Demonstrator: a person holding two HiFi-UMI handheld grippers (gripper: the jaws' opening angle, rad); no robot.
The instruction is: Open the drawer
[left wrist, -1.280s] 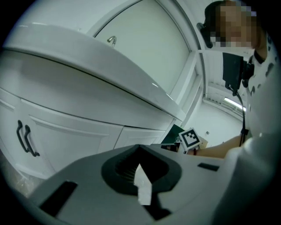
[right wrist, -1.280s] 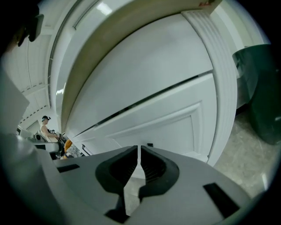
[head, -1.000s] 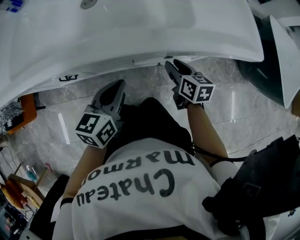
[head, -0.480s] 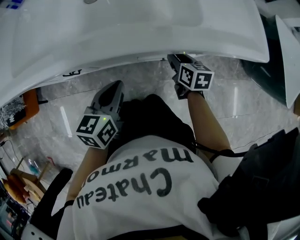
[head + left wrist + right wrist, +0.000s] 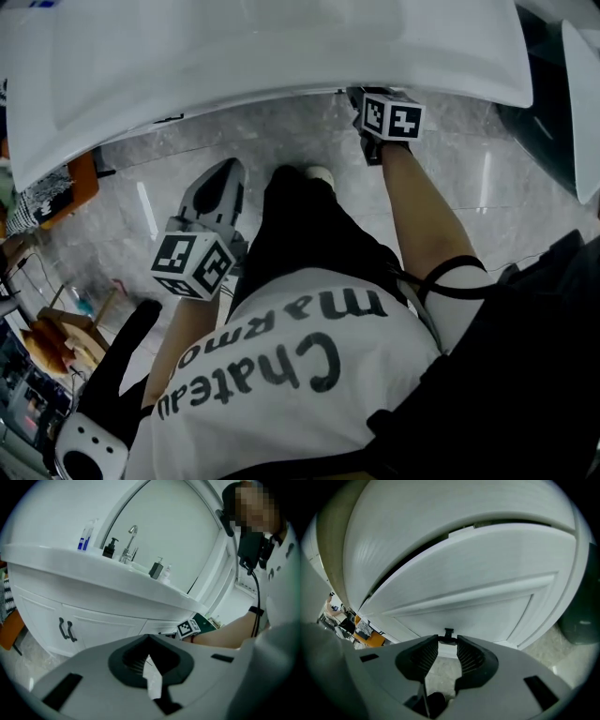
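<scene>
The right gripper (image 5: 447, 640) is nearest. The small black handle (image 5: 448, 633) of the white drawer (image 5: 487, 588) sits just ahead, between its jaw tips. The jaws have just been closing but don't seem tight yet. The left gripper (image 5: 149, 658) looks closed and empty, well back.

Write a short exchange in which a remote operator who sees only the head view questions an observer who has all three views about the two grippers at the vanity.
Operator: The counter hides the tips of the right gripper. Are they at the drawer?
Observer: Yes. A small black handle on the white drawer front sits between its tips. The jaws have just been closing but stand apart.
Operator: And the left gripper?
Observer: Its jaws are together, and it faces a cupboard door with two black pulls.
</scene>
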